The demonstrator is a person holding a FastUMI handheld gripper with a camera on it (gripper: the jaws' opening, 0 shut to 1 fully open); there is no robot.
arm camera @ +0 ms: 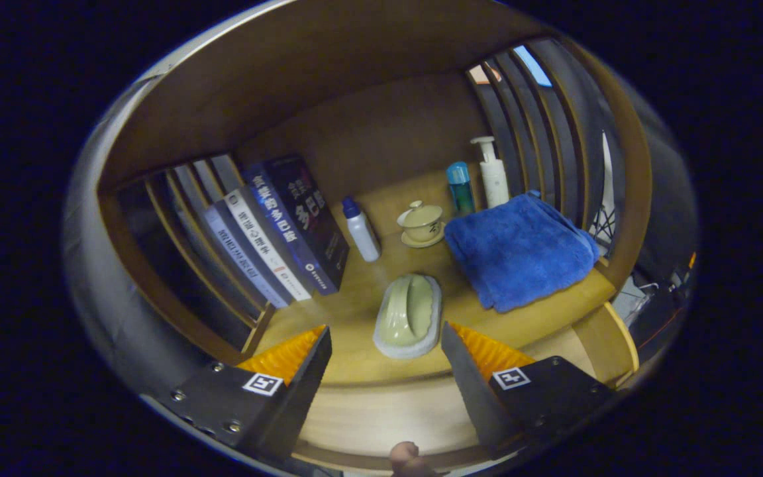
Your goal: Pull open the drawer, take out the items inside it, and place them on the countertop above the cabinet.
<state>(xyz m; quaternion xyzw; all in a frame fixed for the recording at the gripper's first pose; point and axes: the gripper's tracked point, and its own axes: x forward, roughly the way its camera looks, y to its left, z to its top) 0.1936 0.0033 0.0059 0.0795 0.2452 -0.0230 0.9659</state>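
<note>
Gripper view, left to right: books lean against the slats, a brush lies on the worktop, and a folded blue towel sits right. The hand-held gripper hangs wide open and empty, the brush just ahead between its fingers, likely just set down; a drawer knob shows below.

Brush lying on desk at frame centre; books leaning left; towel sitting right; bottles and lidded cup standing behind.

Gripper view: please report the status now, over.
Gripper open, holding nothing. Green brush lies flat on the countertop, just ahead of the fingers. Drawer knob below them, untouched. Nothing in the way.
</note>
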